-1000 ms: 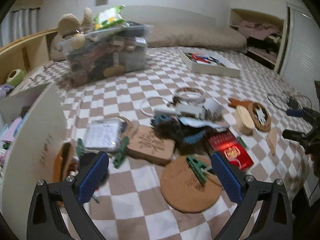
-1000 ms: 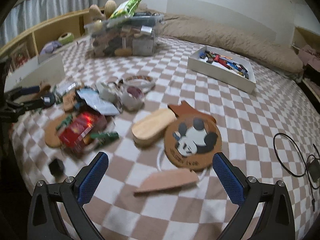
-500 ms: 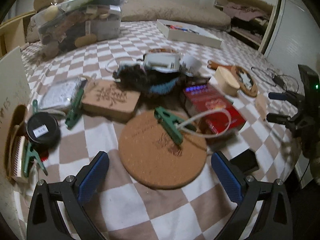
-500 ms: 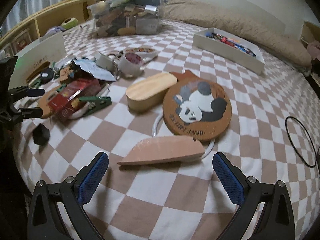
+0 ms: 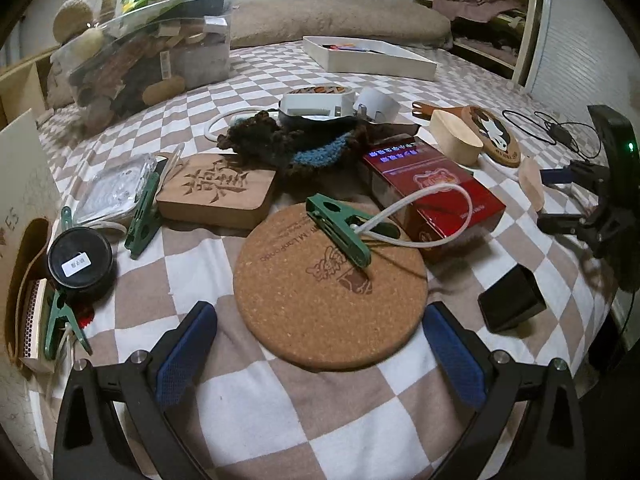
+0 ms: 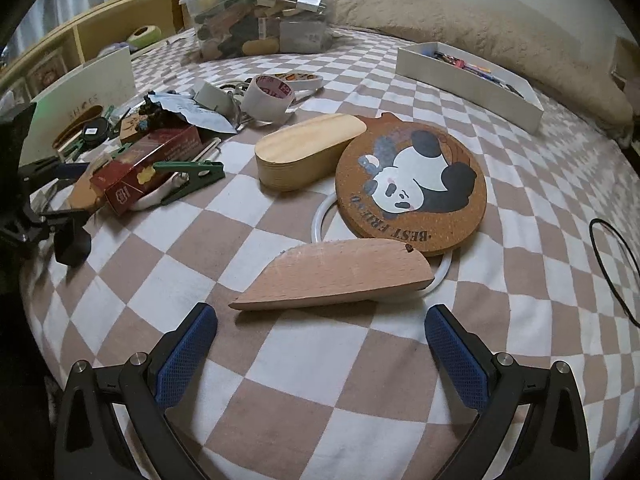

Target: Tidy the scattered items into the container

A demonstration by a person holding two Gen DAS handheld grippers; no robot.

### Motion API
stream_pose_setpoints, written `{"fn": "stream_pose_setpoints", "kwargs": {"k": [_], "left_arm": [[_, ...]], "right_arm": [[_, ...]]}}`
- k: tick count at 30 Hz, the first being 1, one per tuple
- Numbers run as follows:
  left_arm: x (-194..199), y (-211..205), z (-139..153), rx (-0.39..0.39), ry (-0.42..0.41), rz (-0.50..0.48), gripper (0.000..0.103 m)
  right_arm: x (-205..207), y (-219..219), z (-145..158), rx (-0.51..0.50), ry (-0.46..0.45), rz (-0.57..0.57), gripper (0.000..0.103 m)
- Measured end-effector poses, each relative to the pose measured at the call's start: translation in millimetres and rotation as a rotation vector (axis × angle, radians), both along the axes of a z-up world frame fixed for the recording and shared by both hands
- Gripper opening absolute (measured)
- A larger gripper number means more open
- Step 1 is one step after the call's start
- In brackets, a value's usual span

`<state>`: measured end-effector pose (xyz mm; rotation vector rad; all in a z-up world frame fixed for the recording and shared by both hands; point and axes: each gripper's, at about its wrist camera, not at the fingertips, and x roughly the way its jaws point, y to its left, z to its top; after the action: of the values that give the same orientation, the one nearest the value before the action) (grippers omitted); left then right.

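1. On the checked brown-and-white bedspread (image 5: 248, 408), a jumble of small items lay scattered in front of two hand-held grippers.
2. The left gripper (image 5: 320, 350) hung low over the bed with its blue-padded fingers spread wide and nothing between them; the near edge of a round cork coaster (image 5: 330, 288) sat just ahead of the gap.
3. A green clip (image 5: 338, 230) rested on that coaster, gripping a looped white cable (image 5: 424, 216) that arched over a red box (image 5: 432, 184).
4. Behind the coaster lay a square wooden block (image 5: 218, 192) carved with a Chinese character, and beyond it a heap of dark brown and blue crochet (image 5: 296, 142).
5. To the left sat a black round tin (image 5: 80, 262) with a small white label, beside a second green clip (image 5: 144, 216).
6. The right gripper (image 6: 320, 350) was likewise spread open and empty, with a tapered wooden piece (image 6: 336, 274) lying just ahead of its fingers.
7. Touching that piece was a round cork coaster with a panda (image 6: 412, 192), and next to it an oval wooden box (image 6: 308, 152).
8. A white cardboard box (image 5: 24, 184) stood at the left edge of the bed.
9. Farther back, a shallow white tray (image 6: 468, 74) held small colourful things too small to identify.
10. A clear plastic bin (image 6: 264, 20) near the headboard was packed to overflowing.
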<state>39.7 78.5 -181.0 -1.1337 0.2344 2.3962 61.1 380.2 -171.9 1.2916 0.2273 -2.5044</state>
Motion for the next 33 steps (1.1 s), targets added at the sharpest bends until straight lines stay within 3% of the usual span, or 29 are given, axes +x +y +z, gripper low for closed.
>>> {"fn": "stream_pose_setpoints", "kwargs": {"k": [11,23,26,31,33], "left_arm": [[-25.3,21.1,2.7,-0.066,-0.039,-0.082,0.103],[-25.5,16.9,0.8,0.011,-0.012,-0.093,0.101],[-21.1,19.2,1.2,0.018,-0.003,-0.123,0.101],[-21.0,18.6,-0.3,0.031,-0.001,-0.129,0.101],[-21.7,18.4,-0.9,0.037,-0.003,-0.129,0.101]], "right_arm": [[-0.2,0.2,-3.2,-0.008,0.001,0.004,0.103],[-4.1,2.0,-0.8,-0.024,-0.01,0.017,0.103],[-3.1,-1.2,5.3,0.001,-0.005,0.063,0.103],[1.5,-10.4,11.6,0.162,0.058,0.151,0.103],[-2.7,-6.5,12.7,0.152,0.053,0.146,0.103]]}}
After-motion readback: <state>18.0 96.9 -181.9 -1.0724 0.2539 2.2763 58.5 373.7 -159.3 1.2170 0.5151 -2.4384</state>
